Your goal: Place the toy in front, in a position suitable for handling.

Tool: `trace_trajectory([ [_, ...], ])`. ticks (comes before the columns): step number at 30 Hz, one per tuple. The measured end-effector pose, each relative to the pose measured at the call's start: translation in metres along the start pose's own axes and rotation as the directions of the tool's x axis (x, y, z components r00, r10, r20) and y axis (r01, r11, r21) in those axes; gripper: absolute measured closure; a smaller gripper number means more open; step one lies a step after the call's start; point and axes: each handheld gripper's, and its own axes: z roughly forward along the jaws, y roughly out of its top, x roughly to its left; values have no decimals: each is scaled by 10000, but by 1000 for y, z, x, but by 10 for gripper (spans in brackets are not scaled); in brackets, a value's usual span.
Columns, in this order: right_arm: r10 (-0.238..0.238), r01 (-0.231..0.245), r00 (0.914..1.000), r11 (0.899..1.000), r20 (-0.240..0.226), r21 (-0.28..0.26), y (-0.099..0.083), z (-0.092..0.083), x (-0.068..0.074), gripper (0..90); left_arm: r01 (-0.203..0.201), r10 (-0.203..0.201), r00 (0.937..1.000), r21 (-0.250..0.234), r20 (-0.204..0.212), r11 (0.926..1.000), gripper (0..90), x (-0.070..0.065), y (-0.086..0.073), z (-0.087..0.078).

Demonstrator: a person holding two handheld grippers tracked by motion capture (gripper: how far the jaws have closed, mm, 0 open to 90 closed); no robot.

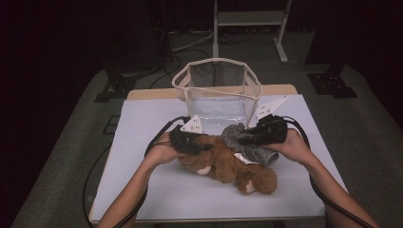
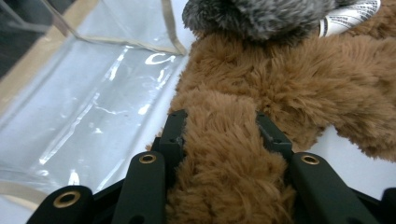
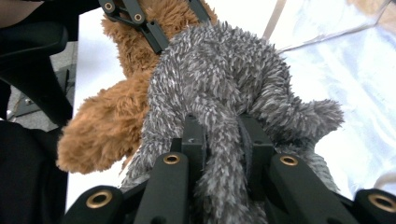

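The left gripper (image 2: 219, 133) has its jaws clamped on the brown toy (image 2: 280, 79); the right gripper (image 3: 224, 140) clamps the grey toy (image 3: 219, 70), at three o'clock of it.

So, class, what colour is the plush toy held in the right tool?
Grey plush toy, flecked with white; the right gripper view shows it best.

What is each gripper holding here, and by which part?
The left gripper clamps a limb of the brown plush. The right gripper clamps a limb of the grey plush.
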Motion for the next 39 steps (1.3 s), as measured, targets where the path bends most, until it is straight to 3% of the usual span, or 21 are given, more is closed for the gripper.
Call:
trace_trajectory([
  [4, 244, -241, 9996, 9995, 118, -200, 0, 2, -8, 747, -113, 113, 9999, -67, 77, 9999, 577, -3, -5, -3],
  [6, 405, -406, 9992, 9990, -48, -164, -8, 9, -10, 747, -151, 150, 9990, 19, 421, 9999, 520, -12, -12, -7],
  [9, 363, -374, 9988, 9988, -341, -307, -15, 16, -2, 751, -95, 86, 9987, 181, 495, 9998, 351, -15, -14, -10],
  [10, 288, -307, 9986, 9986, -442, -432, -18, 19, 3, 753, -36, 18, 9980, 276, 638, 9996, 351, -17, -16, -11],
  [11, -39, 3, 9979, 9984, -648, -562, -25, 24, 20, 757, 61, -71, 9965, 125, 829, 9999, 300, -20, -17, -14],
  [12, -39, 3, 9979, 9984, -648, -562, -25, 24, 20, 757, 61, -71, 9965, 125, 829, 9999, 268, -20, -17, -14],
  [15, -467, 425, 9970, 9968, -615, -679, -31, 20, 46, 757, 344, -374, 9926, 280, 1158, 9990, 256, -23, -22, -13],
  [18, -657, 618, 9957, 9963, -649, -597, -31, 17, 53, 756, 290, -316, 9896, 206, 1403, 9994, 324, -29, -27, -9],
  [20, -622, 577, 9958, 9961, -677, -664, -26, 10, 52, 756, 154, -160, 9899, 60, 1407, 9999, 378, -35, -31, -9],
  [22, -523, 510, 9985, 9948, -126, -882, -17, -2, 42, 756, -30, 35, 9910, -35, 1337, 10000, 401, -41, -34, -12],
  [26, -383, 369, 9992, 9957, -146, -853, -14, -1, 37, 756, -263, 260, 9915, 7, 1274, 9997, 388, -49, -35, -20],
  [29, -484, 459, 9980, 9972, -403, -598, -19, 12, 45, 756, -229, 203, 9910, 181, 1323, 9996, 298, -48, -28, -22],
  [30, -461, 422, 9968, 9973, -657, -599, -26, 19, 50, 757, -73, 45, 9902, 195, 1394, 9998, 240, -48, -26, -22],
  [31, -435, 379, 9951, 9972, -883, -651, -29, 22, 53, 757, -154, 98, 9862, 325, 1654, 9994, 225, -48, -19, -17],
  [32, -424, 352, 9938, 9969, -1029, -707, -33, 24, 56, 758, -154, 98, 9862, 325, 1654, 9994, 204, -48, -19, -17],
  [33, -485, 404, 9932, 9962, -1059, -768, -35, 24, 60, 758, -297, 168, 9827, 676, 1844, 9973, 189, -51, -12, -8],
  [34, -551, 473, 9933, 9958, -1016, -779, -36, 23, 62, 758, -297, 168, 9827, 676, 1844, 9973, 173, -51, -12, -8],
  [35, -581, 505, 9941, 9953, -920, -829, -37, 22, 64, 757, -361, 108, 9787, 1200, 2050, 9921, 155, -53, -7, 4],
  [39, -562, 486, 9946, 9951, -877, -866, -39, 20, 64, 757, -402, 49, 9778, 1648, 2094, 9855, 128, -53, 1, 13],
])
